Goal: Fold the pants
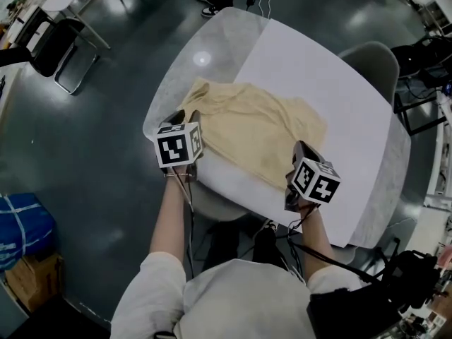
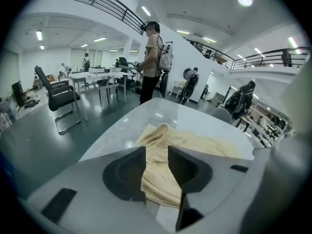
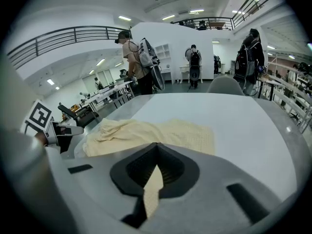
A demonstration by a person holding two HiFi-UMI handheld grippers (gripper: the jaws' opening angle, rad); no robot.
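1. My left gripper (image 1: 182, 119) stands with its jaws parted around a bunched edge of the pants (image 1: 261, 136); the pads seem not to press.
2. My right gripper (image 1: 302, 150) pinches a thin fold.
3. The pants lie crumpled on the table (image 1: 176, 76), near me.
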